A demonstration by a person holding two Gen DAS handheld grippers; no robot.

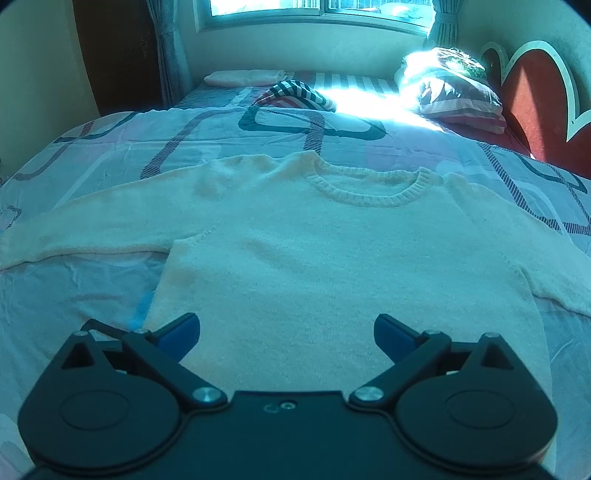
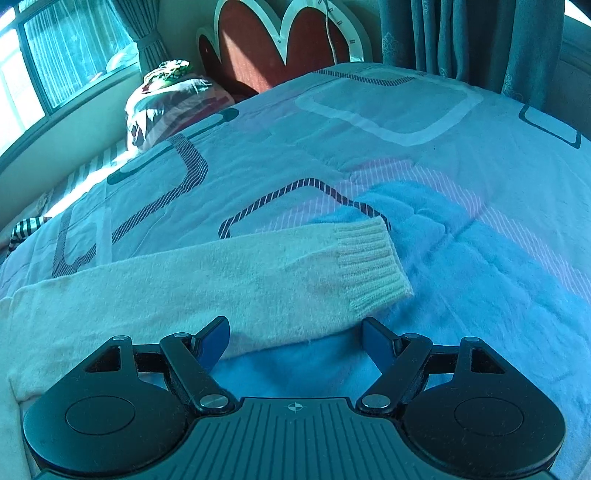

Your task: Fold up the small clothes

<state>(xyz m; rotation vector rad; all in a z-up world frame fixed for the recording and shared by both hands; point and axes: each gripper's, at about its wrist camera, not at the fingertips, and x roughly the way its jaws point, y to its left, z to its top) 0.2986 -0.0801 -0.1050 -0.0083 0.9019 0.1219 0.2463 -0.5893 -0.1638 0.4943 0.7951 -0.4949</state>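
Sunlit bedroom, with a patterned quilt (image 1: 110, 147) spread across the bed serving as the work surface. On it lies a cream knitted sweater (image 1: 295, 251), front up and flat, its ribbed collar (image 1: 369, 192) toward the window (image 1: 317, 9) and both sleeves stretched out to the sides. In the right wrist view one sleeve (image 2: 221, 277) runs across the quilt and ends in a ribbed cuff (image 2: 369, 262).

Above the sweater's lower body hangs the left gripper (image 1: 286, 332), its blue-padded fingers (image 1: 183, 328) spread wide with only flat knit showing between them; they pinch nothing. Near the cuff end of the sleeve sits the right gripper (image 2: 295, 338), its fingers (image 2: 216, 341) apart and not clamped: the left one overlaps the sleeve's lower edge, the right one lies over bare quilt just below the cuff. Whether either tip touches the fabric cannot be told.

Farther off, a striped garment (image 1: 295, 94) lies in a heap beyond the collar, a folded pale cloth (image 1: 243, 77) rests near the far edge, and a pillow (image 1: 454, 92) catches the sun beside a red heart-shaped headboard (image 1: 532, 92). Curtains (image 1: 170, 48) flank the window.
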